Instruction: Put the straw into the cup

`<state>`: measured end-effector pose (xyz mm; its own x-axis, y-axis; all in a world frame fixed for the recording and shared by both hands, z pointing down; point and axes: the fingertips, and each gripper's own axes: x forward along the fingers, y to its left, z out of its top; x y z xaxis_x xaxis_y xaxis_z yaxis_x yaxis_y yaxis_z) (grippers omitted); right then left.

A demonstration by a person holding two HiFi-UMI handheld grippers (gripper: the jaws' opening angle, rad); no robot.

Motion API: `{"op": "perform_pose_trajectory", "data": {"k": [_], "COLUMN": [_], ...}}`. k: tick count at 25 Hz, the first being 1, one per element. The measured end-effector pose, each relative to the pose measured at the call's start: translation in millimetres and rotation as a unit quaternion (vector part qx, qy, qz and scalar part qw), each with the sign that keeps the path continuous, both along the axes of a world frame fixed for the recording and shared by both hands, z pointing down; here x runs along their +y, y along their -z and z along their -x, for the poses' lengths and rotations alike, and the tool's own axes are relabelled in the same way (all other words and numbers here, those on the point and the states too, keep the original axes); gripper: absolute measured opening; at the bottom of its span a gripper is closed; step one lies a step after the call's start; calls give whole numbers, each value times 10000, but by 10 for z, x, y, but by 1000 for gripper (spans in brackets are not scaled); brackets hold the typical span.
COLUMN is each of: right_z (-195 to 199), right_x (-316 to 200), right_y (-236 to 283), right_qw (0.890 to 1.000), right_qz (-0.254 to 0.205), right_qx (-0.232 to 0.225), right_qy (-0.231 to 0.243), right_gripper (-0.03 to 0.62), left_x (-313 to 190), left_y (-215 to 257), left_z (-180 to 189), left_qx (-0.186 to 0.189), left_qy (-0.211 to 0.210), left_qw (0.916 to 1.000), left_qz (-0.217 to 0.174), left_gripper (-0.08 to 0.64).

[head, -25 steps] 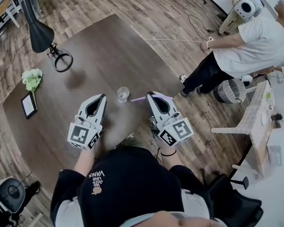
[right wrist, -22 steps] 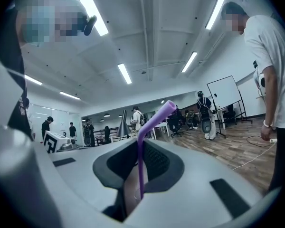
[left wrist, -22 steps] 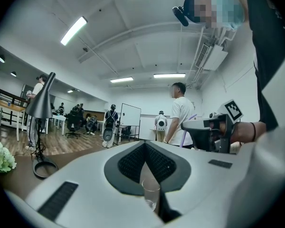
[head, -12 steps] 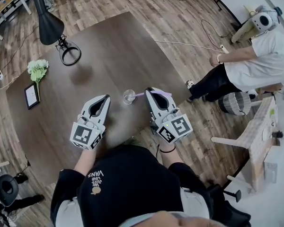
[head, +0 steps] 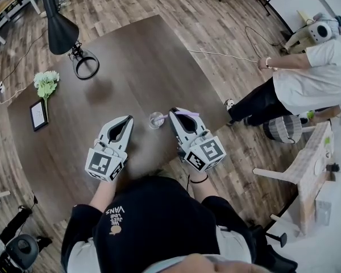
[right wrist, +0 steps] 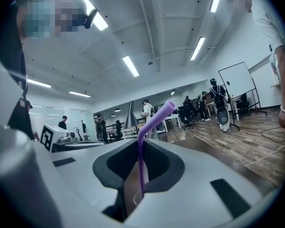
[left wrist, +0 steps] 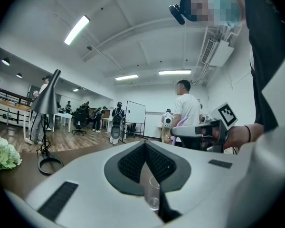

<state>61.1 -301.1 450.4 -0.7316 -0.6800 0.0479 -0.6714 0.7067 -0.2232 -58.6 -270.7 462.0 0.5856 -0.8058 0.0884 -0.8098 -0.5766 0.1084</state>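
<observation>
Purple straw (right wrist: 140, 165) is pinched in your right gripper (head: 174, 114). The jaws are nearly closed, with the pads clamped on the shaft near the tips. In the right gripper view the bent end sticks up and to the right. The long end hangs down through the jaw gap toward a pale rim arc at the bottom of the frame, which is probably the cup. Holding it there leaves a free lower end to feed in.

Clear cup (head: 156, 119) stands upright on the brown table (head: 131, 56), at the centre of the head view between the two gripper tips. As far as I can tell the straw is not in it yet. The head view shows only a purple stretch across the right gripper's nose, just right of the cup.

Left gripper (head: 128, 119) sits left of the cup, near it but apart, with its jaws together and nothing in them. In the left gripper view the cup shows through the jaw slot, beyond the tips and not gripped. You're likely parking it there as a backstop in case the cup slides or tips.

A second ago the right gripper tip was clearly apart from the cup, with the straw's end poking left toward it. Now the tip sits right at the cup's right edge in the head view. The spacing between the left gripper and the cup looks about the same, and the grip on the straw is unchanged.
</observation>
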Motion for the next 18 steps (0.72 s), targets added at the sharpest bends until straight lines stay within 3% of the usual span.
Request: {"op": "perform_pose_trajectory", "data": {"k": [3,5,6,18], "right_z": [149,243,274,200], "right_x": [30,23,19,71], "right_y": [-28,-70,-86,-23], "right_qw": [9994,9984,9981,9992], "right_qz": [-55,4,34,32], "right_qx": [251,452,499,358], "right_qy": [246,343,371,146], "right_gripper": [55,168,188,192], "left_x": [0,-17,-24,-14], "left_y": [-7,-8,-11,-8], "left_z": [36,69,84,63], "left_qx": [-26,-20,-11,91], "left_qy": [31,45,53,-73], "left_qw": [10000,10000,10000,9999], "left_qz": [18,18,14,5], "left_gripper": [6,6,6,6]}}
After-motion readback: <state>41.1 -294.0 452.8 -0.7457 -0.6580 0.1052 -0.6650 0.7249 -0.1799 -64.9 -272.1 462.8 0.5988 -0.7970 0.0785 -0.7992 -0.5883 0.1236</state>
